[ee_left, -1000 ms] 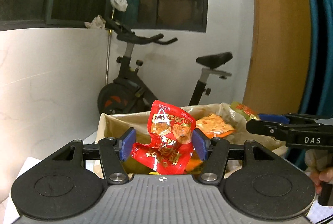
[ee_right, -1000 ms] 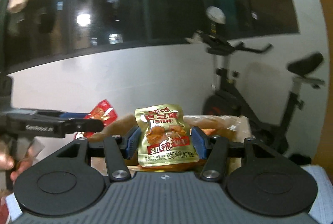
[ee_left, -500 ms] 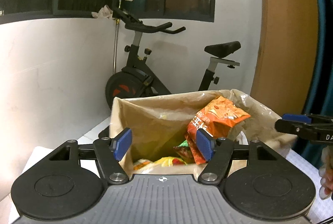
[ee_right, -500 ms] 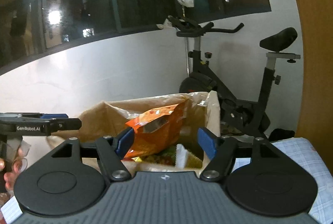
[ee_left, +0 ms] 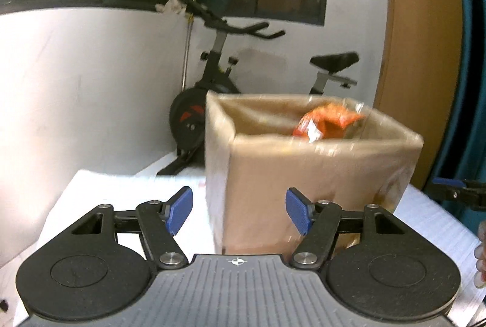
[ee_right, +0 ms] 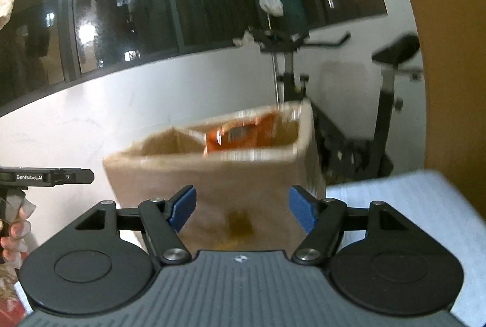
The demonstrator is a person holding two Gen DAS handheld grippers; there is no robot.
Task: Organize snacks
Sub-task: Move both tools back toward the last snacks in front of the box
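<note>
A tan cardboard box (ee_left: 316, 175) lined with clear plastic stands on a white table (ee_left: 121, 190); it also shows in the right wrist view (ee_right: 212, 184). An orange snack bag (ee_left: 328, 123) sticks up inside it, also visible from the right (ee_right: 243, 135). My left gripper (ee_left: 239, 211) is open and empty, in front of the box and below its rim. My right gripper (ee_right: 241, 208) is open and empty, also facing the box's side. Other snacks inside the box are hidden by its walls.
An exercise bike (ee_left: 218, 90) stands behind the table against the white wall. A wooden panel (ee_left: 419, 53) and a teal curtain are on the right. The right gripper's tip (ee_left: 455, 190) shows at the left view's right edge. A blue-checked cloth (ee_right: 395, 199) covers the table's right part.
Both grippers let go of their snack packets, red from the left and gold from the right, over the box. They then pulled back and down, open and empty, facing the box's side.
</note>
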